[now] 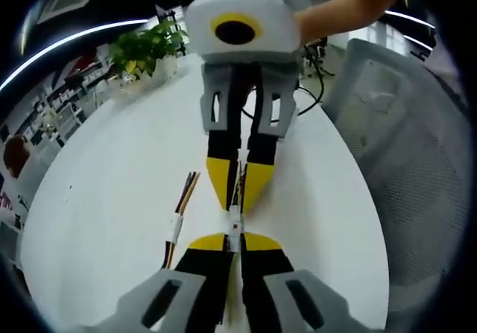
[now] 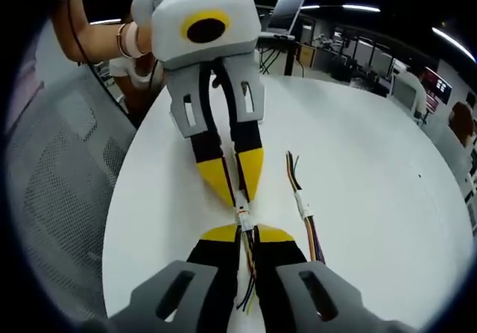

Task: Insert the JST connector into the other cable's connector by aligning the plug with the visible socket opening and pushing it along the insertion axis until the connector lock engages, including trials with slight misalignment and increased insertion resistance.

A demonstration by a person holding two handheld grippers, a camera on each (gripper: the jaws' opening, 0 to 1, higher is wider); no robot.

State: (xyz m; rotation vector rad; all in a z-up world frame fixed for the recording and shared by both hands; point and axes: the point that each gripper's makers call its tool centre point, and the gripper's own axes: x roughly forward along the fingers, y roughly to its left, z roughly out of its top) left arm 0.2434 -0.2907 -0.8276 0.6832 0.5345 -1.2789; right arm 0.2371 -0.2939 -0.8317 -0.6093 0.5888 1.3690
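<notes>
**White table: surface contents**

We note a white table [image 1: 112, 191] with a rounded edge. A spare cable [image 1: 177, 221] with a white connector at mid-length lies flat on it, beside the grippers. At the far edge we see a potted green plant [image 1: 145, 50] and a dark cord [image 1: 317, 87].

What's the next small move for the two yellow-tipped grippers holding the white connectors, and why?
Probably a short straight push together along the cable line. The left gripper and right gripper meet tip to tip, each shut on its half of the small white JST connectors, which look lined up above the white table; whether the lock has engaged isn't visible.
</notes>
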